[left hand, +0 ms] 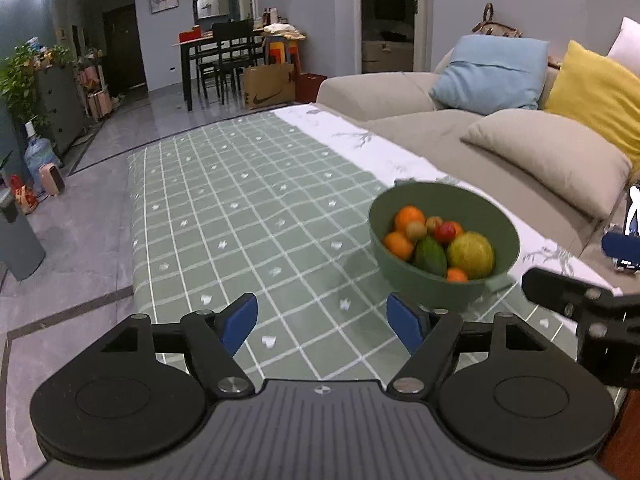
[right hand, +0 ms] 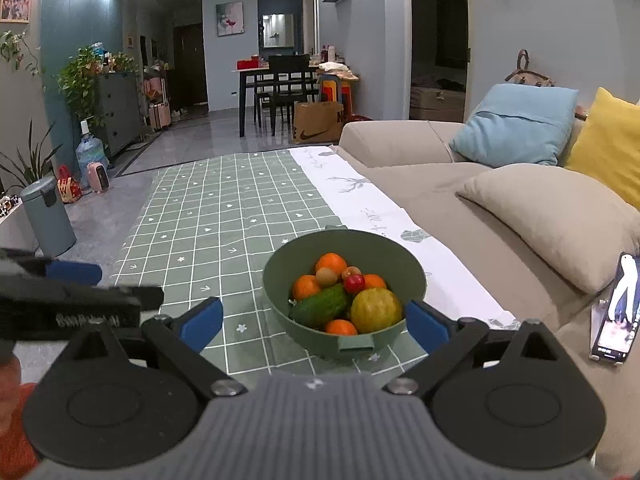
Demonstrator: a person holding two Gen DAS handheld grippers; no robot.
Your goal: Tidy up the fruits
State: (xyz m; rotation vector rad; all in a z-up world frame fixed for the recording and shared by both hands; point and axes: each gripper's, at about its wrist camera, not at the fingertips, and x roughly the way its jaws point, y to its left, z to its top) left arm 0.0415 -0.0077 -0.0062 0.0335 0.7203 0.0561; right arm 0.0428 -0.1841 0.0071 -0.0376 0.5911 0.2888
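on the checked cloth (right hand: 208, 208), green bowl (right hand: 276, 280) holds fruits (right hand: 340, 296); both grippers (left hand: 322, 322) (right hand: 314, 320) gape empty.

Green bowl (right hand: 280, 280) w/ orange tangerines (right hand: 331, 263), dk-green avocado (right hand: 320, 307), yellow-green round fruit (right hand: 376, 310), small red one (right hand: 354, 283). Table (right hand: 200, 216) cloth: sage green, white grid + white floral strip. Hand-held gripper pads (right hand: 202, 322) blue.
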